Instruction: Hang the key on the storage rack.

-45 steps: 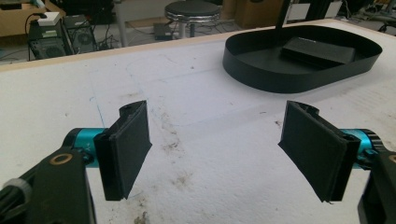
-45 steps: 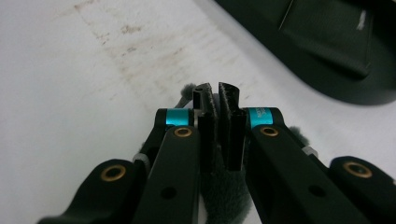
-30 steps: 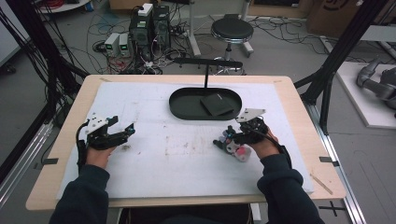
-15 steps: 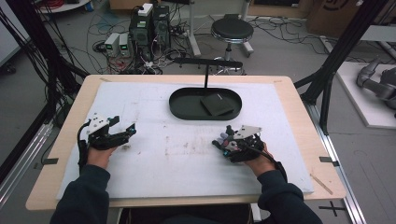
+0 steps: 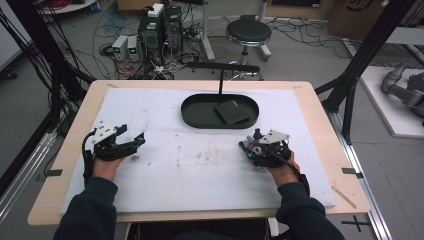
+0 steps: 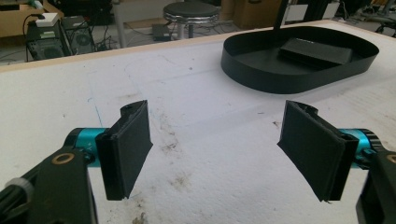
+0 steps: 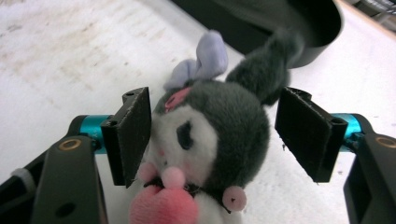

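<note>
The plush [image 7: 205,140] lies on the counter [image 5: 200,170] between the right gripper's [image 7: 212,135] spread fingers [image 7: 130,135]; one touches its cheek, the other stands clear, so no grip yet. Closing and lifting remain, perhaps toward the black tray [image 5: 195,117], judging by its nearness. The left gripper [image 6: 217,149] idles well apart, fingers wide over bare counter. The right gripper view gives the toy's face and bow; the high view shows the gap to the tray.
</note>
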Tool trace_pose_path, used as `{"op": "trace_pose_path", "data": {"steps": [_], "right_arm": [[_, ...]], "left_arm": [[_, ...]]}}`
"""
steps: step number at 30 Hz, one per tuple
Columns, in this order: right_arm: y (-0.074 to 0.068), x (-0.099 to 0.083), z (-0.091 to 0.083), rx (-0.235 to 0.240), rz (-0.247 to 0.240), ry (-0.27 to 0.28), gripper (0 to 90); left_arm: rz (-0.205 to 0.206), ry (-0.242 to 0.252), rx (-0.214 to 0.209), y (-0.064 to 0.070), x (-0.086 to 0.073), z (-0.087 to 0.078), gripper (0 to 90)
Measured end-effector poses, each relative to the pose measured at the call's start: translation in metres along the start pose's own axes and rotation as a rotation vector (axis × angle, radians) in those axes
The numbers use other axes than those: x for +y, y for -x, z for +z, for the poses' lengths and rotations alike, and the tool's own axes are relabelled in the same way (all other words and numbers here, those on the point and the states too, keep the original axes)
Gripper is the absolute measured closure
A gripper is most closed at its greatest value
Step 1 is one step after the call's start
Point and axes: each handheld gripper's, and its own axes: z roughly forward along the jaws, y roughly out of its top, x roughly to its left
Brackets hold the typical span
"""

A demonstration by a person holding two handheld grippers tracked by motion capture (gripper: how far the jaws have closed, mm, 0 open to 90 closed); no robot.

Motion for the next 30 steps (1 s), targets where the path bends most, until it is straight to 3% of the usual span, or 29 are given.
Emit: {"op": "trace_pose_path", "data": {"steps": [5, 11, 16, 18, 20, 22, 24, 27, 30], "right_arm": [[0.001, 0.001, -0.006, -0.099, -0.014, 0.005, 27.9], [-0.005, -0.002, 0.003, -0.034, -0.033, -0.03, 21.1], [-0.006, -0.005, 0.014, -0.111, -0.072, -0.123, 20.1], [0.0, -0.008, 0.018, -0.11, -0.034, -0.152, 24.9], [0.008, -0.009, 0.016, -0.084, 0.002, -0.138, 31.1], [0.015, -0.01, 0.014, -0.035, 0.069, -0.121, 34.3], [0.02, -0.01, 0.01, -0.004, 0.089, -0.091, 36.0], [0.025, -0.007, 0.001, 0.037, 0.119, -0.002, 36.4], [0.03, 0.0, -0.007, 0.1, 0.113, 0.069, 36.4]], "left_arm": [[-0.003, 0.0, 0.003, 0.0, 0.0, 0.0, 24.6], [-0.001, -0.002, 0.005, 0.0, 0.0, 0.0, 24.6], [0.004, -0.004, 0.006, 0.001, 0.0, 0.0, 24.7], [0.004, -0.004, 0.003, 0.001, 0.0, 0.0, 24.7], [0.005, -0.004, 0.002, 0.001, 0.0, 0.001, 24.7], [0.006, -0.006, 0.002, 0.001, 0.0, 0.001, 24.7], [0.005, -0.007, 0.002, 0.001, 0.0, 0.0, 24.7], [0.003, -0.005, 0.004, 0.001, 0.0, 0.0, 24.7], [0.004, -0.007, 0.003, 0.001, 0.0, 0.0, 24.7]]}}
